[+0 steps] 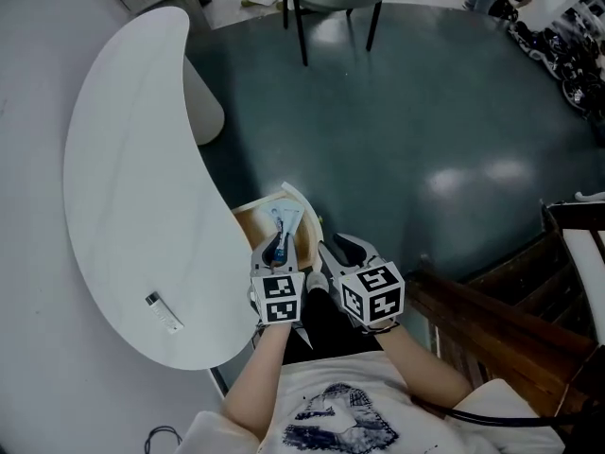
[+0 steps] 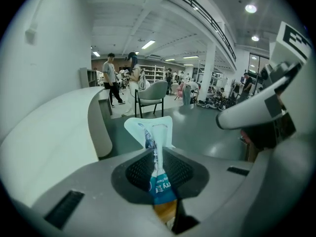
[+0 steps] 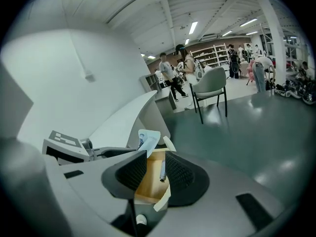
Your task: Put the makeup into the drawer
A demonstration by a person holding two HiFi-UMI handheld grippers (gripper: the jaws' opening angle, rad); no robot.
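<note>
Left gripper (image 2: 158,172) pinches the sachet (image 2: 154,132), most of it poking past the pads. Right gripper's (image 3: 150,169) jaws stand apart, empty, facing the drawer (image 3: 147,180).

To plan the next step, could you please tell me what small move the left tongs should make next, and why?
Probably lower the left tongs a little into the open drawer, then release. They are shut on the blue-and-white makeup sachet, which is held over the drawer's wooden floor and not yet lying in it.
</note>
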